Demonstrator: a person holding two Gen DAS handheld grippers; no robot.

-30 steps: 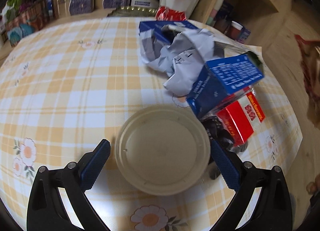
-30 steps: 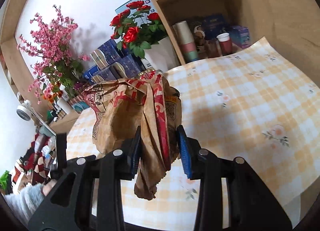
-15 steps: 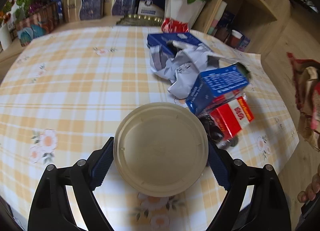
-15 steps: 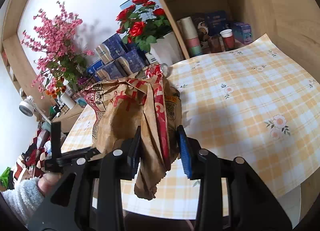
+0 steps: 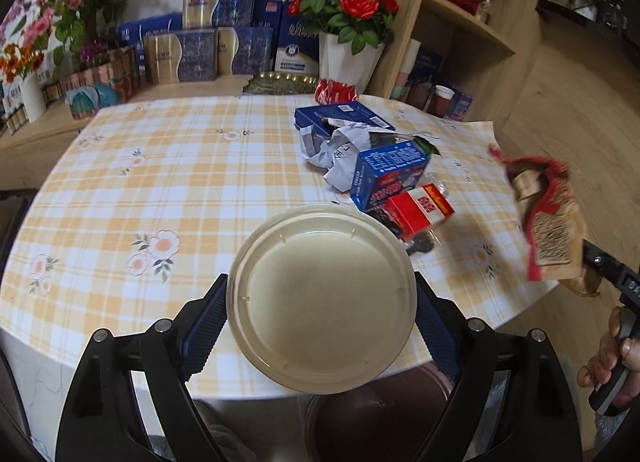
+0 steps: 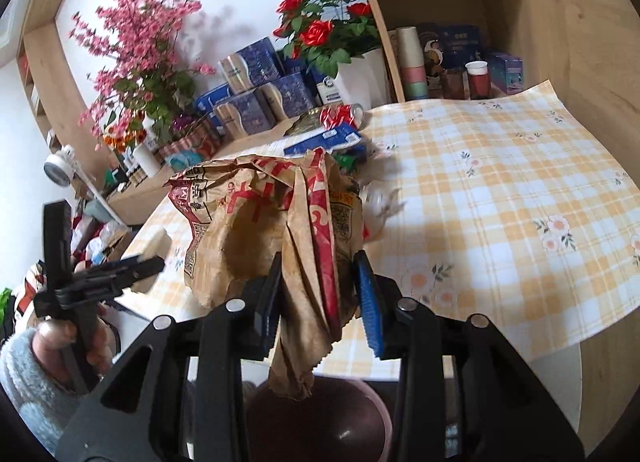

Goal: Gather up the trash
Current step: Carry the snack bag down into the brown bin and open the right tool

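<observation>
Two grips at once: left gripper [image 5: 320,314] clenched across the round beige plastic lid [image 5: 322,298], lifted over the checked table's [image 5: 160,182] near edge, right gripper [image 6: 318,294] pinching the crumpled brown-and-red paper bag [image 6: 280,222] above a dark maroon bin [image 6: 320,422].

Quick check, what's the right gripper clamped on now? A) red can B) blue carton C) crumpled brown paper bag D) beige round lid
C: in the right wrist view the right gripper pinches the crumpled brown paper bag; the beige lid sits in the left gripper.
</observation>
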